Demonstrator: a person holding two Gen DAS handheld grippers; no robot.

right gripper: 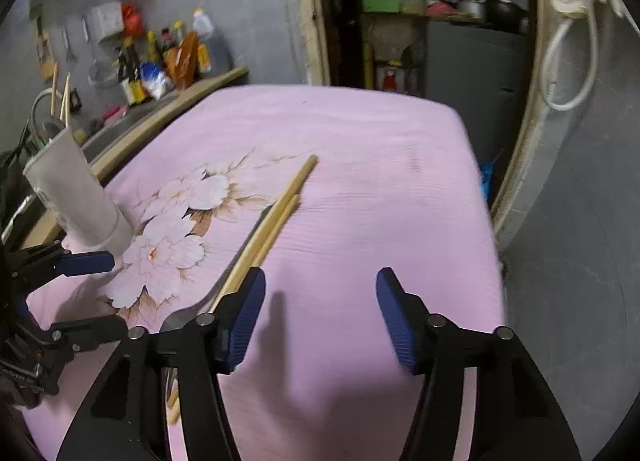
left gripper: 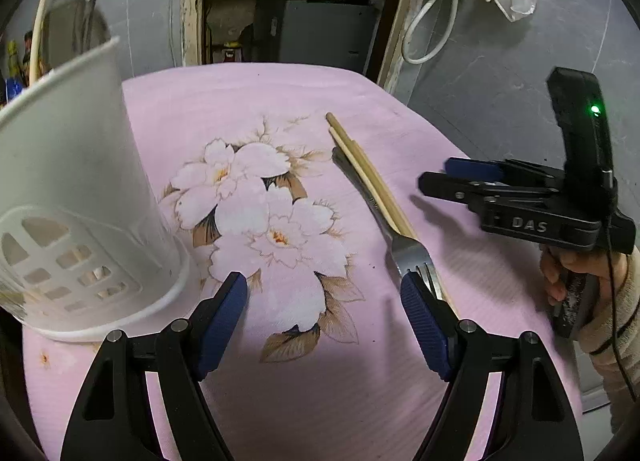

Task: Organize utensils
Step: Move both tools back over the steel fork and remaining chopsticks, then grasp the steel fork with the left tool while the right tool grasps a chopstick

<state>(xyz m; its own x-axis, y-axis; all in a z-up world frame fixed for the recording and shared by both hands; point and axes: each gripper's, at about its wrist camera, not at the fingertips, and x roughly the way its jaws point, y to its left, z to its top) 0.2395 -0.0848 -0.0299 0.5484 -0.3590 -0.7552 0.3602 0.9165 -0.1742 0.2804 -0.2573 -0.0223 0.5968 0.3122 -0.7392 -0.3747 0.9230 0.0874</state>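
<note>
both grippers (left gripper: 322,293) (right gripper: 320,301) jaws wide, holding nothing

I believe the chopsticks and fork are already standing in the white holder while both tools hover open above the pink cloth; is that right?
Not quite: in the left wrist view the chopsticks and fork lie flat on the pink cloth, apart from the white holder. Both the left tool and right tool are open.

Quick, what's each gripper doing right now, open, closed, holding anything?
Left gripper: open, holding nothing, over the cloth beside the fork.
Right gripper: open, holding nothing, near the chopsticks.
</note>
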